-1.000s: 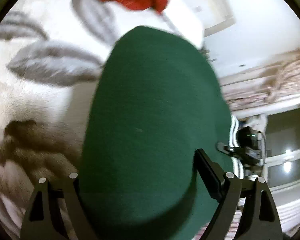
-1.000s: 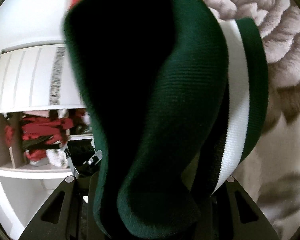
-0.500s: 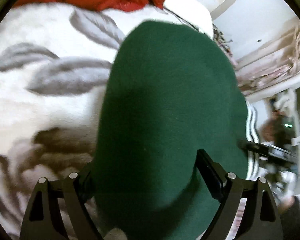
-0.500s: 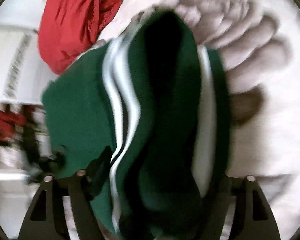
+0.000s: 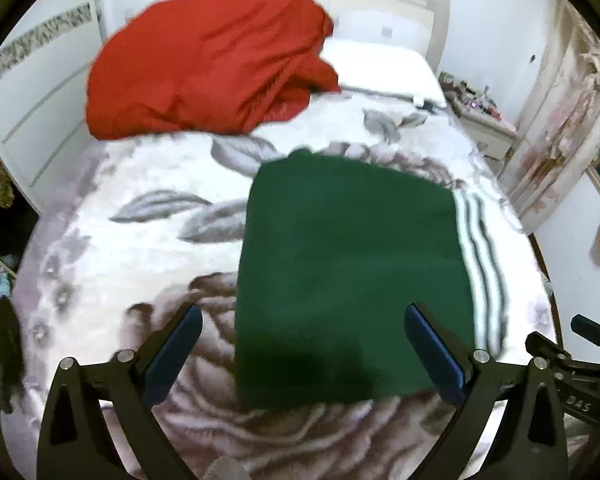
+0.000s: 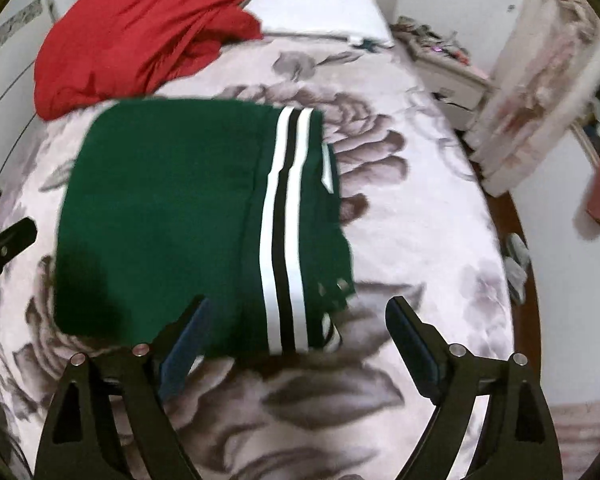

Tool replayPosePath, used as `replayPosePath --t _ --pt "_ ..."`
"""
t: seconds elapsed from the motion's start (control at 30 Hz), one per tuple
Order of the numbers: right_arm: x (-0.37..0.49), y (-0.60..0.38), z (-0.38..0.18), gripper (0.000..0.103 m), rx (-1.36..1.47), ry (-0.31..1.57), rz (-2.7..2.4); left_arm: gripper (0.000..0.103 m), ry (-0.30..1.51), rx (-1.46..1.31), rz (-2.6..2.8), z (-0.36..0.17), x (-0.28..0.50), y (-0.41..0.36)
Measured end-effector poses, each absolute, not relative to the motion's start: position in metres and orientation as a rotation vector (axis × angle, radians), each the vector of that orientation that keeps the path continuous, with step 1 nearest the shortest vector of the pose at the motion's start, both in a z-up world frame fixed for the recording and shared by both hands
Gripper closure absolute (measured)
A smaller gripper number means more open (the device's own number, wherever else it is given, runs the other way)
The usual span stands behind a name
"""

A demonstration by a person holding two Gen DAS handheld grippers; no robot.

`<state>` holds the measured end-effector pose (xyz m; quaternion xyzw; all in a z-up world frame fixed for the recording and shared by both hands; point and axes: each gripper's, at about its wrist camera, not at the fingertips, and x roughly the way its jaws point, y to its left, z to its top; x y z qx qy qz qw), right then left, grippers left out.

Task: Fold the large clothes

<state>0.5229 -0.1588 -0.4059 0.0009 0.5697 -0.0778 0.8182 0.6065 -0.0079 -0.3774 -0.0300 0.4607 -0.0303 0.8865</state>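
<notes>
A dark green garment (image 5: 348, 272) with white and black stripes on its right side lies folded into a flat rectangle on the flowered bedspread (image 5: 140, 248). My left gripper (image 5: 304, 354) hangs above its near edge, jaws opening wide, nothing between the pads. In the right wrist view the same green garment (image 6: 172, 216) lies flat, its striped edge (image 6: 284, 248) toward the right. My right gripper (image 6: 296, 344) hovers over the near striped corner, jaws opening, holding nothing. The other gripper (image 5: 580, 364) shows at the left view's right edge.
A crumpled red garment (image 5: 208, 64) is heaped at the head of the bed beside a white pillow (image 5: 384, 68). A white wardrobe (image 5: 36, 88) stands on the left. A cluttered nightstand (image 5: 480, 116) and a curtain (image 5: 556, 128) are on the right.
Both grippers let go of the green garment and rose away from it. It was filling both views between the jaws; now it lies folded flat on the bed below.
</notes>
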Motion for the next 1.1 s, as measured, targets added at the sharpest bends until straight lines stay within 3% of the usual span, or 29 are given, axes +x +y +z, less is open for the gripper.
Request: replayPosePath --t 0.63,0.87,1.1 --pt "0.279 -0.138 -0.071 0.013 -0.005 0.994 -0.182 0.000 0.810 -0.025 0.004 -0.157 0.395 -0.012" --pt "0.214 -0.126 -0.005 0.013 0.011 0.935 -0.157 0.000 0.759 -0.018 0.012 -0.117 0.341 -0.010" --pt "0.183 -0.121 0.034 0.013 -0.002 0.951 -0.158 0.000 0.831 -0.051 0.024 -0.097 0.322 -0.006"
